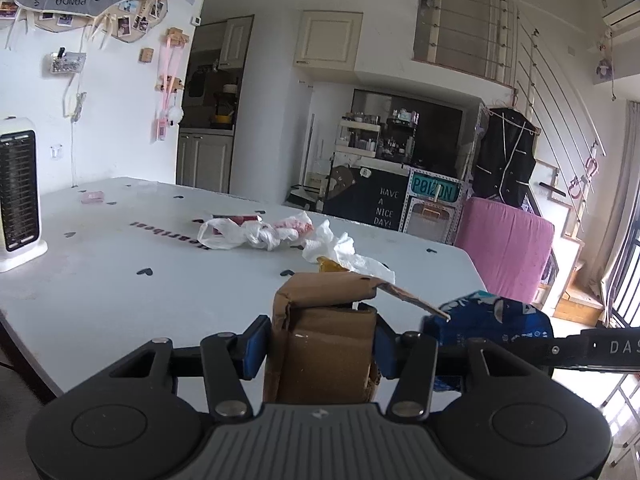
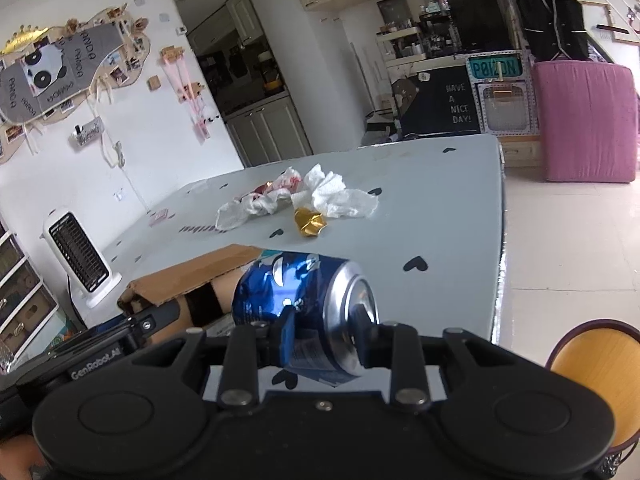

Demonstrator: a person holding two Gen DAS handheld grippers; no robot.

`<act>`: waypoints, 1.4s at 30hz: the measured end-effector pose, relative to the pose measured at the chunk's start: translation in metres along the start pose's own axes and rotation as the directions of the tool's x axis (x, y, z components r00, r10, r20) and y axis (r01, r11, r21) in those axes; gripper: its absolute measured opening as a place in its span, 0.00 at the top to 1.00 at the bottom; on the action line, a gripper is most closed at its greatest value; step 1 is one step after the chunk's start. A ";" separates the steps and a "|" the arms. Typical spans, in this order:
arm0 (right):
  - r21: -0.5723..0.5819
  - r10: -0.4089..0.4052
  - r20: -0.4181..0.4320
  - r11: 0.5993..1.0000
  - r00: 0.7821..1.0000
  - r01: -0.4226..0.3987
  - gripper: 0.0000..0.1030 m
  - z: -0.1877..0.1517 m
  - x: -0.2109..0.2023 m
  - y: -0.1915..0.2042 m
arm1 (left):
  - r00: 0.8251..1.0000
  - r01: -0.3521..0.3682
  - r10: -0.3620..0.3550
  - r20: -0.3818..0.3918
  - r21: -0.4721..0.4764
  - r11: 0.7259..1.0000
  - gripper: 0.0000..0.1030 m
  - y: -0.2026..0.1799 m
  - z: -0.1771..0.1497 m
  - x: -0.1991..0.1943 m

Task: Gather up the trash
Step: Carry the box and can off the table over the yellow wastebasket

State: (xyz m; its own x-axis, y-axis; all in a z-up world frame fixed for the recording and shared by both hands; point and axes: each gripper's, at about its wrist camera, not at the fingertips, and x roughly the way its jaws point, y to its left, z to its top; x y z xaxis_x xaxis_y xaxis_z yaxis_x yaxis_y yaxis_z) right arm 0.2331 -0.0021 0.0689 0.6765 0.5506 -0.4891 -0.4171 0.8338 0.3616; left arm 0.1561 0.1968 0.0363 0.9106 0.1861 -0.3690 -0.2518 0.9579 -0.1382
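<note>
My left gripper (image 1: 320,344) is shut on a small brown cardboard box (image 1: 324,336) with an open flap, held above the near edge of the pale table (image 1: 120,292). My right gripper (image 2: 326,332) is shut on a crushed blue drink can (image 2: 304,300), held just right of the box (image 2: 192,276); the can also shows in the left wrist view (image 1: 488,320). Further on the table lie a crumpled white tissue (image 2: 340,196), a white plastic bag (image 2: 256,204) and a gold foil wrapper (image 2: 308,222). The tissue (image 1: 340,252) and bag (image 1: 248,232) show in the left view too.
A white heater (image 1: 18,192) stands at the table's left edge. A small pink packet (image 1: 92,197) lies at the far left. A yellow chair seat (image 2: 596,356) is at the right, below the table edge. A pink mattress (image 2: 584,120) and shelves stand beyond.
</note>
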 end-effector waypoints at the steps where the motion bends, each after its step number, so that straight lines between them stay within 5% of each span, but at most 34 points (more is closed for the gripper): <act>1: 0.005 -0.002 0.005 1.000 1.000 0.002 0.71 0.000 -0.002 -0.001 | 1.000 -0.002 0.002 0.006 0.000 1.000 0.49 0.000 0.002 -0.003; 18: 0.032 -0.038 0.117 0.999 0.992 0.034 0.72 0.012 -0.054 -0.027 | 0.998 0.028 -0.031 0.051 0.063 0.998 0.49 -0.042 0.023 -0.026; 30: 0.127 -0.168 0.181 0.981 0.969 0.146 0.73 0.004 -0.111 -0.106 | 0.987 0.156 -0.160 0.026 0.132 0.979 0.49 -0.125 0.012 -0.016; 42: 0.238 -0.331 0.162 0.927 0.930 0.289 0.75 -0.019 -0.152 -0.196 | 0.954 0.299 -0.290 -0.075 0.192 0.935 0.49 -0.213 -0.020 0.008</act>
State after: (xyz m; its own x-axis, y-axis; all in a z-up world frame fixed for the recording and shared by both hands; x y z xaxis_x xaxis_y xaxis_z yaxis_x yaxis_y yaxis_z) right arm 0.2001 -0.2482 0.0576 0.8654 0.2291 -0.4456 -0.0472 0.9227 0.3826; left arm 0.2107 -0.0097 0.0443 0.9173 -0.1163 -0.3808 0.0998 0.9930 -0.0628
